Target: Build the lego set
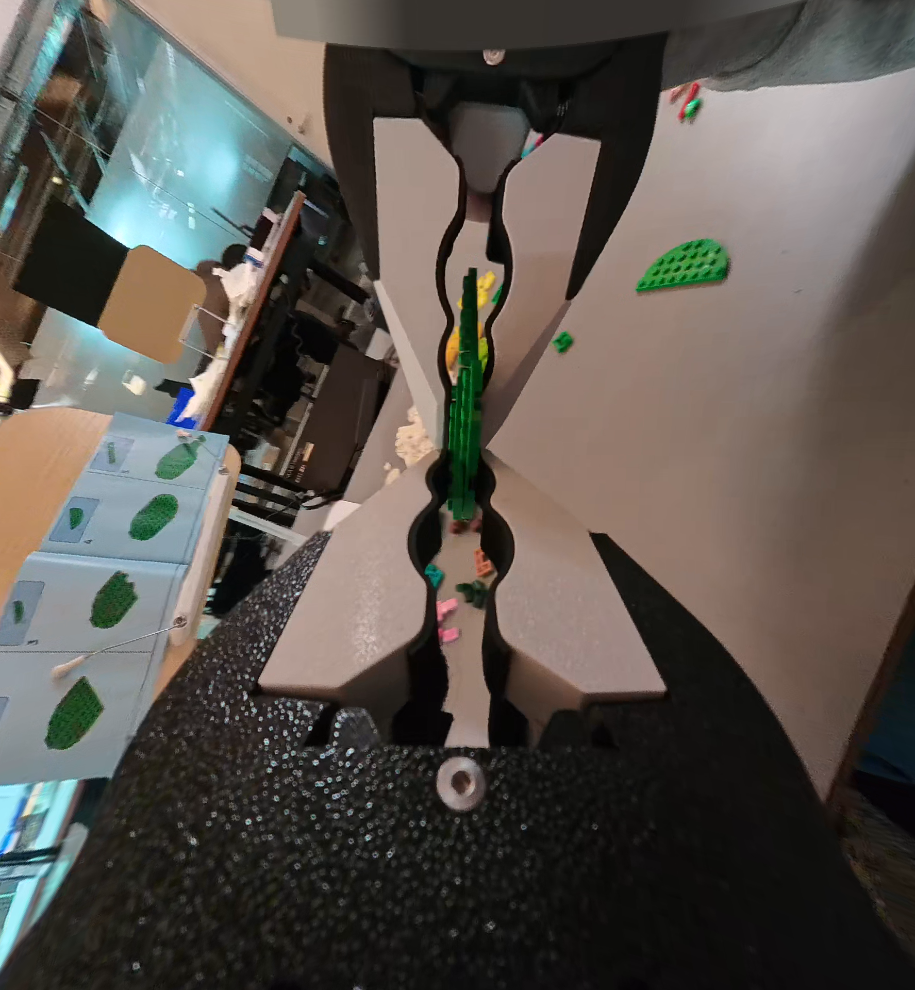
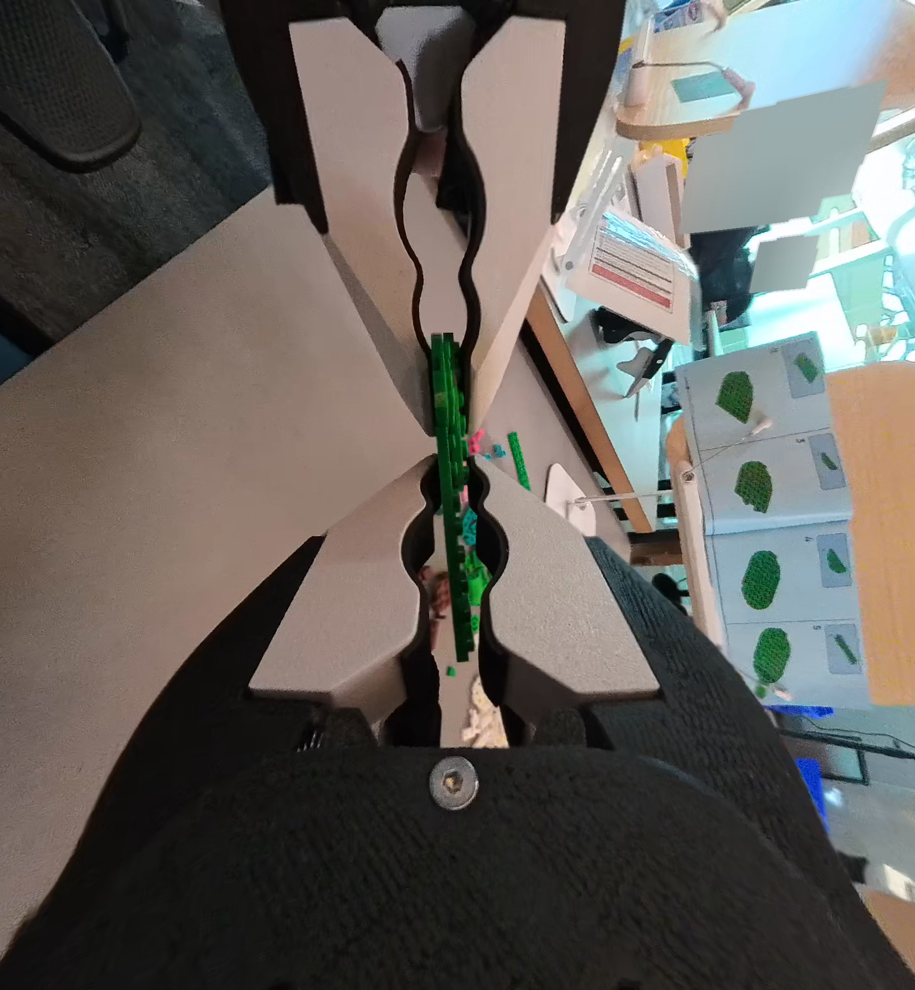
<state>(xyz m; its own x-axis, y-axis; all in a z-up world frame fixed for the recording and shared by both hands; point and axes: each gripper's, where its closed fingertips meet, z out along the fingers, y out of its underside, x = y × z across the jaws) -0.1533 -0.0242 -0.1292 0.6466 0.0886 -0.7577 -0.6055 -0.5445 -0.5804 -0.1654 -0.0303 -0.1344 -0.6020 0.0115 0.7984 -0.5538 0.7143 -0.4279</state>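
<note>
The white table (image 1: 766,482) carries everything. Beside it stands an instruction sheet (image 1: 123,562) on a wooden stand, picturing green shapes. Above the table, the left gripper (image 1: 466,460) and the right gripper (image 2: 452,460) face each other tip to tip, each clenched on the same stack of green studded plates (image 1: 466,418), seen edge-on with pads pressing both faces. On the table lie a green half-round plate (image 1: 685,265), a green strip (image 2: 518,460), and small pink, teal and orange bricks (image 1: 452,605) beneath the stack.
</note>
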